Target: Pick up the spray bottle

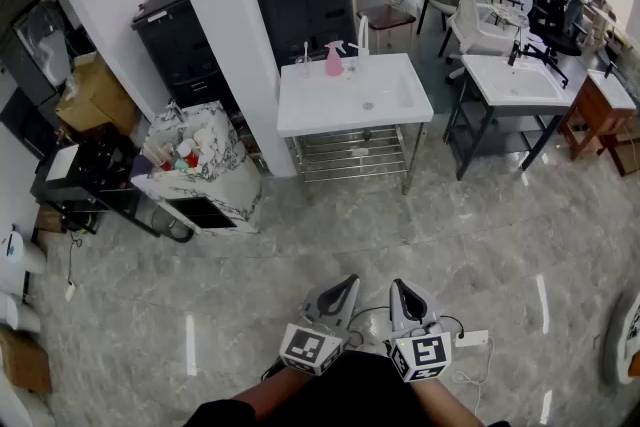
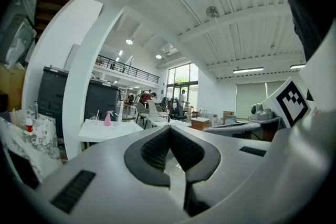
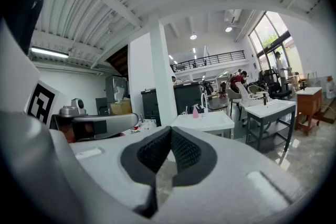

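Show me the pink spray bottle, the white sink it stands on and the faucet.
pink spray bottle (image 1: 334, 63), head view, on its body.
white sink (image 1: 308, 111), head view, on the bare left part of its top.
faucet (image 1: 364, 35), head view, on its upright spout.

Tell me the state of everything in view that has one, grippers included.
left gripper: shut, nothing between the jaws, well short of the sink.
right gripper: shut, nothing between the jaws, beside the left one.
spray bottle: upright at the back edge of the white sink, not held, no gripper near it.
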`<state>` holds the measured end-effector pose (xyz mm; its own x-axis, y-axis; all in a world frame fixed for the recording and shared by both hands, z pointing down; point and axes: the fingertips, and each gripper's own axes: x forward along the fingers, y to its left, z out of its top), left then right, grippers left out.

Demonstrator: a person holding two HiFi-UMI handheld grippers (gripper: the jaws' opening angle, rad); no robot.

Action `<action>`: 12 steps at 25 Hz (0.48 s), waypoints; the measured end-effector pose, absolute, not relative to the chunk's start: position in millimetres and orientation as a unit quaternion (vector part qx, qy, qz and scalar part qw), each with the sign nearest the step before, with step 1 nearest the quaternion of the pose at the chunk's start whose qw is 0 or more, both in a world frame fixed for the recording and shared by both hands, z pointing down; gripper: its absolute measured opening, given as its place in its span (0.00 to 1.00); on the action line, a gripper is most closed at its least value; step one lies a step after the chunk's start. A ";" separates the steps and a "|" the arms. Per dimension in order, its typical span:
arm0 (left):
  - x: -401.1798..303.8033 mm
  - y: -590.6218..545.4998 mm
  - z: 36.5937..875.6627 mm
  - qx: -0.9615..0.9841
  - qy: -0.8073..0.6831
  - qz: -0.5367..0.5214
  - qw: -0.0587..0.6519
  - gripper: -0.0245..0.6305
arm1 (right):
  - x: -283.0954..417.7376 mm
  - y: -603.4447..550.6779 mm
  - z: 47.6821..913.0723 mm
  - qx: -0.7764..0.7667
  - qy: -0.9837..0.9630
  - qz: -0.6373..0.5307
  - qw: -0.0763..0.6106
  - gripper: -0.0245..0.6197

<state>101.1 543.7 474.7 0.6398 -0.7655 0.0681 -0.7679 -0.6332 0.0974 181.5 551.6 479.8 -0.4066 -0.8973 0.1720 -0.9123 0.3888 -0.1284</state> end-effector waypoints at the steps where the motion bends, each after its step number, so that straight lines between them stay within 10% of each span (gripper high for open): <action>1: 97.7 540.5 478.5 0.901 -0.429 0.009 0.065 0.06 | 178.4 548.3 482.2 0.538 -0.836 0.103 0.038 0.03; 12: 57.2 457.8 523.8 0.898 -0.422 0.027 0.121 0.06 | 147.1 464.1 512.5 0.543 -0.823 0.164 0.026 0.04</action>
